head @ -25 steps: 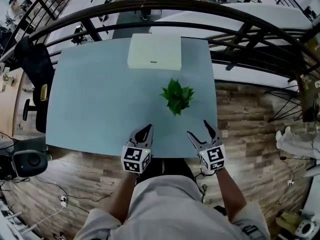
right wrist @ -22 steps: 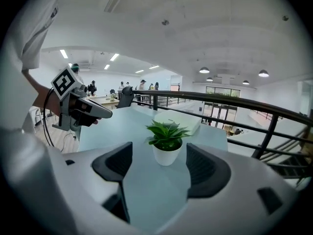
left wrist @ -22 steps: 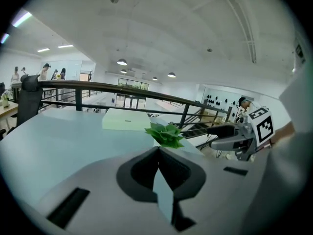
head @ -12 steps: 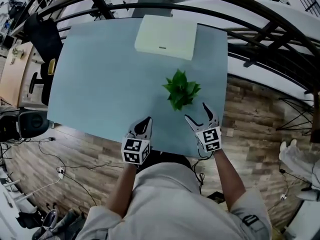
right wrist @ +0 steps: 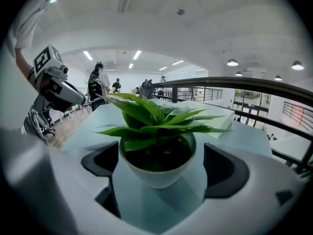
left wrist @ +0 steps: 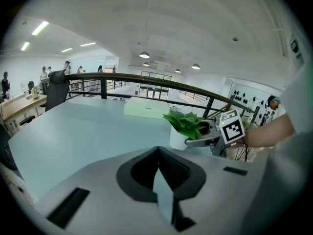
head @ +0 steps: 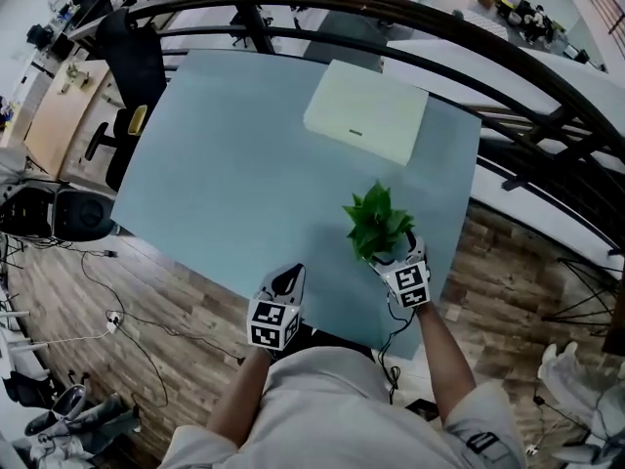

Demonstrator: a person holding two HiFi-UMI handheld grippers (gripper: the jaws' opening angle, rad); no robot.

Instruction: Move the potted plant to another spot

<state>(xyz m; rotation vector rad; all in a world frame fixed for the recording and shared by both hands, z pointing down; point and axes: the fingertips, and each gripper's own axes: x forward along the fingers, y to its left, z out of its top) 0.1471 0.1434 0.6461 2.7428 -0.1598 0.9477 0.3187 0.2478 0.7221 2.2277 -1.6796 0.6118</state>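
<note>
The potted plant (head: pixel 376 225) has green leaves in a small white pot (right wrist: pixel 157 173). It stands on the pale blue table (head: pixel 234 164) near the front right corner. My right gripper (head: pixel 395 254) straddles the pot, its jaws opening. In the right gripper view a dark pad (right wrist: pixel 100 163) stands on each side of the pot with a gap to it. My left gripper (head: pixel 290 274) hovers at the table's front edge, left of the plant, jaws shut and empty. The left gripper view shows the plant (left wrist: pixel 188 124) ahead on the right, with the right gripper (left wrist: pixel 210 136) at it.
A flat white box (head: pixel 366 125) lies at the far side of the table. A black curved railing (head: pixel 508 57) runs behind and to the right of the table. A black office chair (head: pixel 132 57) stands at the left. Wood floor (head: pixel 498 262) lies right of the table edge.
My right gripper has moved forward and down to the plant, its jaws spread wider, now on either side of the pot. The left gripper has sunk a little. The plant has stayed put.
</note>
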